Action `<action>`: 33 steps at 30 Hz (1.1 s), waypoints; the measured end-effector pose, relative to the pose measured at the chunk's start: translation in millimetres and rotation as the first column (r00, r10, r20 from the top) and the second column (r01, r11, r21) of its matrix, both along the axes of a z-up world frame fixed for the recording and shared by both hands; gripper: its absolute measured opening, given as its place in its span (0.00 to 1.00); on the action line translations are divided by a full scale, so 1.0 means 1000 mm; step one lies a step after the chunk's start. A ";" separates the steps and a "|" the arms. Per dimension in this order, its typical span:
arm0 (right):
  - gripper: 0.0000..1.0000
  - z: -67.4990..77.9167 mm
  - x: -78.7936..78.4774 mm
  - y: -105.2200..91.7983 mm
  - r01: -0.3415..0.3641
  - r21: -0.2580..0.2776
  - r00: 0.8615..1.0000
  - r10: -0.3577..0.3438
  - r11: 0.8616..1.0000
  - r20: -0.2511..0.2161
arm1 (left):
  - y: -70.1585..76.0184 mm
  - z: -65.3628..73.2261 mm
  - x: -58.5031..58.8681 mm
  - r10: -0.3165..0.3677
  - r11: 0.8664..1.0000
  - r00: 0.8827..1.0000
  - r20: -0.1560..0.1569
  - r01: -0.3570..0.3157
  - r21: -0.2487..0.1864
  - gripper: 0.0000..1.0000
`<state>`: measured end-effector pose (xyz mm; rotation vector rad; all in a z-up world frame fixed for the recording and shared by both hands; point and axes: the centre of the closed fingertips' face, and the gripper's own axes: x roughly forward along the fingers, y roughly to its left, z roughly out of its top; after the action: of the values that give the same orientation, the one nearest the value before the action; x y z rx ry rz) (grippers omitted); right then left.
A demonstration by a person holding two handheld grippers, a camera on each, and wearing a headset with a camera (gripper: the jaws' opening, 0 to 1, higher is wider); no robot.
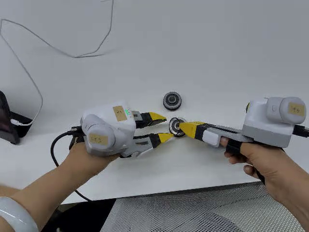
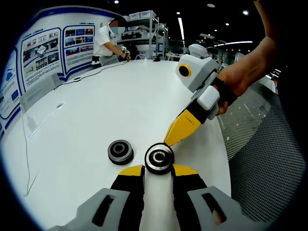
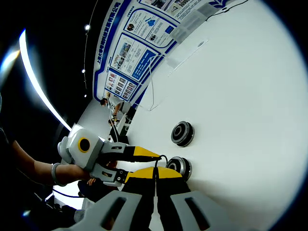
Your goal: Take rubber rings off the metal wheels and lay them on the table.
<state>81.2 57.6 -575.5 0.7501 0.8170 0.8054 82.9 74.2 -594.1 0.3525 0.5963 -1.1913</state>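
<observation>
Removal step, seemingly, on wheel (image 1: pixel 175 126) cradled between spread tips of left gripper (image 1: pixel 161 127). Clenched right gripper (image 1: pixel 183 127) at its rim; hold on ring too small to tell. Next: firm pinch, then pull away from left tips. Just beyond both grippers, second wheel (image 1: pixel 172 101); cable (image 1: pixel 29 72) well off past the left, not blocking.

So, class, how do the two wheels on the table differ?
The near wheel sits between the left gripper's open jaws, with the right gripper's shut tip against it; the far wheel lies untouched. The near wheel's rim looks silvery, the far wheel's dark. Both lie flat on the table.
</observation>
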 end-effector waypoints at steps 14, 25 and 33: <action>0.01 0.015 -0.008 -0.026 0.032 0.009 0.999 -0.032 0.999 -0.001 | 0.010 0.004 -0.002 0.055 0.998 0.998 -0.008 -0.055 -0.021 0.46; 0.01 0.009 -0.007 -0.061 0.093 -0.028 0.995 -0.093 0.995 -0.024 | 0.024 0.007 0.001 0.116 0.992 0.993 -0.008 -0.116 -0.052 0.60; 0.01 -0.004 -0.006 -0.081 0.121 -0.062 0.991 -0.124 0.991 -0.051 | 0.030 0.007 -0.001 0.141 0.989 0.990 -0.010 -0.142 -0.051 0.70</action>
<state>75.0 -23.2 -580.0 0.7656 0.8323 0.6510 82.2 103.8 -587.5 0.2580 0.5855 -1.0701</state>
